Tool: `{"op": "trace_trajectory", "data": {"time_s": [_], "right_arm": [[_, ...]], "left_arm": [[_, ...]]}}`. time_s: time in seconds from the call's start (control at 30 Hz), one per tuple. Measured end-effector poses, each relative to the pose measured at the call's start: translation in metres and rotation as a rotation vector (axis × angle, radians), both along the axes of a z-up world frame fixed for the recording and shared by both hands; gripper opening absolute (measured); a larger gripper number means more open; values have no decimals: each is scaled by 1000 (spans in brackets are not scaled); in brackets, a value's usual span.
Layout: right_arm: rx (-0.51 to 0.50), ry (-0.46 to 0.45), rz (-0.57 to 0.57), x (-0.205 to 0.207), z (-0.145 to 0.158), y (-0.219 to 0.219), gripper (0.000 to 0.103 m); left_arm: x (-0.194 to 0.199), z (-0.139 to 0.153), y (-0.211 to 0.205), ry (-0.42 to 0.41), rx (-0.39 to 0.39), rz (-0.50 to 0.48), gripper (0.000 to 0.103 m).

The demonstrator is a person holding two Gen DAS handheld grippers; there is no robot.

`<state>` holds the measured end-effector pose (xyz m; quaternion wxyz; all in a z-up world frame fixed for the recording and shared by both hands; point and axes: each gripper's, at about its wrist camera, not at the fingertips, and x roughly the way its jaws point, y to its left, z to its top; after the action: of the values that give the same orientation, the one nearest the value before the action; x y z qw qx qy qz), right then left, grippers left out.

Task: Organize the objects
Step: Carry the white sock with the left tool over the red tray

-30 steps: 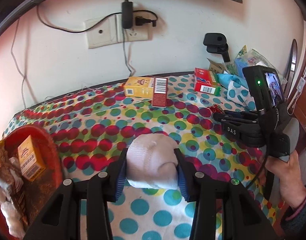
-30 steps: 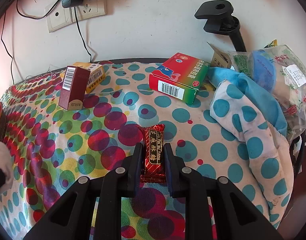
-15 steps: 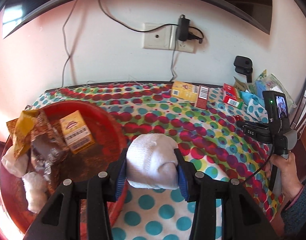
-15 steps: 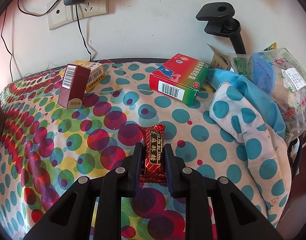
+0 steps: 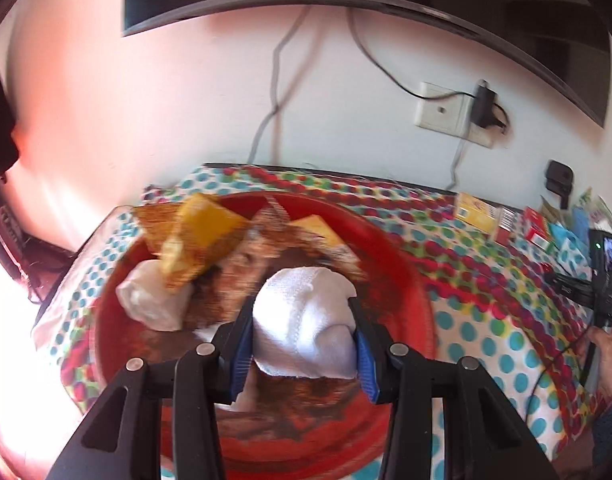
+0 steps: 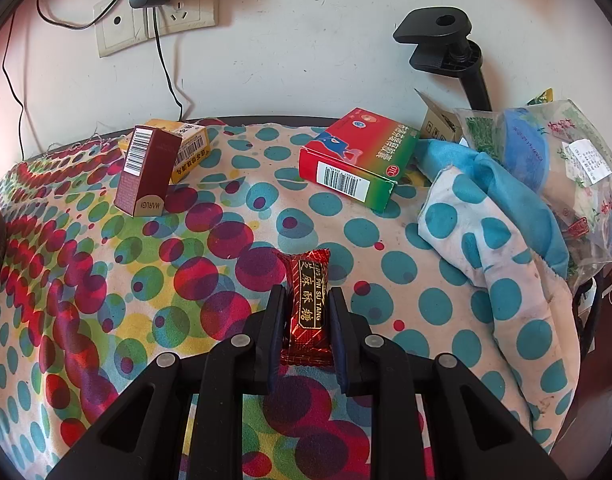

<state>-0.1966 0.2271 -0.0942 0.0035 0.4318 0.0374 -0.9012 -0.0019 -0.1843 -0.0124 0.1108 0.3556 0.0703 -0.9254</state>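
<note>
My left gripper [image 5: 302, 322] is shut on a rolled white sock [image 5: 306, 320] and holds it above a red bowl [image 5: 409, 300]. The bowl holds a yellow snack bag [image 5: 202, 236], a small yellow box [image 5: 317, 228] and other white rolls [image 5: 154, 300]. My right gripper [image 6: 306, 312] is shut on a red candy wrapper [image 6: 307, 308] just over the spotted tablecloth [image 6: 86, 280]. The right gripper also shows at the far right of the left wrist view [image 5: 601, 272].
A maroon box [image 6: 146, 170] leans on a yellow box [image 6: 186, 144] at the back. A red and green box [image 6: 357, 160] lies to their right. A bunched blue spotted cloth [image 6: 493, 240], plastic bags [image 6: 565, 168] and a black clamp stand [image 6: 445, 44] fill the right side.
My left gripper has swung left with the sock, from over the tablecloth to over the red bowl. My right gripper has stayed put with the candy.
</note>
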Motion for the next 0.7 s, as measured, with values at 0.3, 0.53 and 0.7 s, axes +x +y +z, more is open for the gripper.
{"op": "trace_trajectory", "data": {"time_s": [0.3, 0.53, 0.7], "right_arm": [[9, 1, 0, 1, 0, -1, 21], [30, 3, 0, 0, 0, -2, 21], [30, 3, -1, 0, 0, -3, 21]], "left_arm": [[7, -10, -71, -22, -13, 127, 44], [-2, -30, -85, -57, 19, 131, 44], [-11, -41, -87, -79, 21, 124, 44]]}}
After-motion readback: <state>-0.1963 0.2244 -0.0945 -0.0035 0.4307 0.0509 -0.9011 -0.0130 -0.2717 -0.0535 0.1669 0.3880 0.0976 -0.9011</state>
